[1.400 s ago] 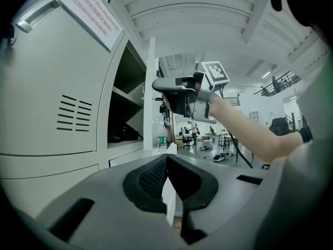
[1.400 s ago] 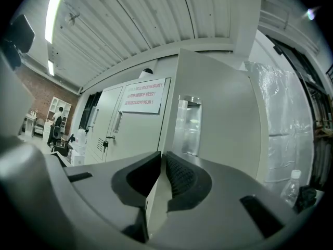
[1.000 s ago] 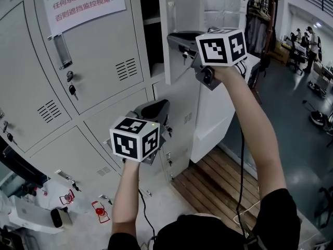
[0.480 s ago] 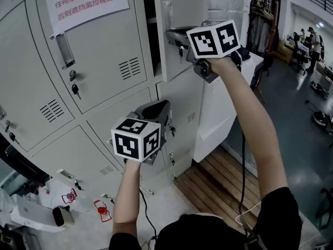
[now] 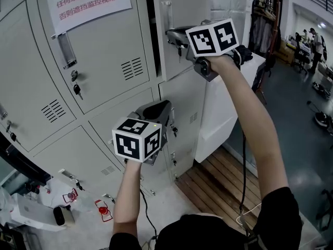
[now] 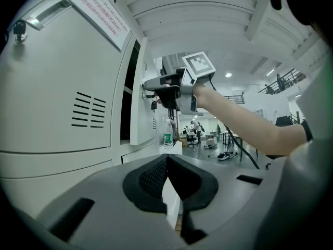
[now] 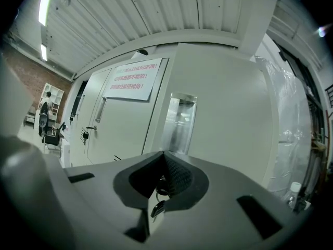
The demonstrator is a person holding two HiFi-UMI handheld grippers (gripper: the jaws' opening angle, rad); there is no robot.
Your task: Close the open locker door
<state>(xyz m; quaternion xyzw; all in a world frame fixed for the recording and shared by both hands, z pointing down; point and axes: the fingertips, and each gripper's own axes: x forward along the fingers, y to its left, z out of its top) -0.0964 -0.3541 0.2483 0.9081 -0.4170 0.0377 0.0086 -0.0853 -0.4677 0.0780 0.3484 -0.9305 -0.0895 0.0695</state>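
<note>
Locker door (image 5: 183, 7) has swung nearer its frame. Right claw (image 5: 171, 34), jaws together, presses the door's face, with key (image 7: 158, 208) dangling just beneath. Left claw (image 5: 165, 105) hangs lower, pinched closed and empty.

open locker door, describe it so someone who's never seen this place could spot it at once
On the wall of pale grey lockers, find the door bearing the red-lettered paper notice. The open locker door is the next one to its right, its keys in the right gripper's tongs. Unlike its flush-shut neighbours, it stands ajar, with a dark gap along its left edge.
</note>
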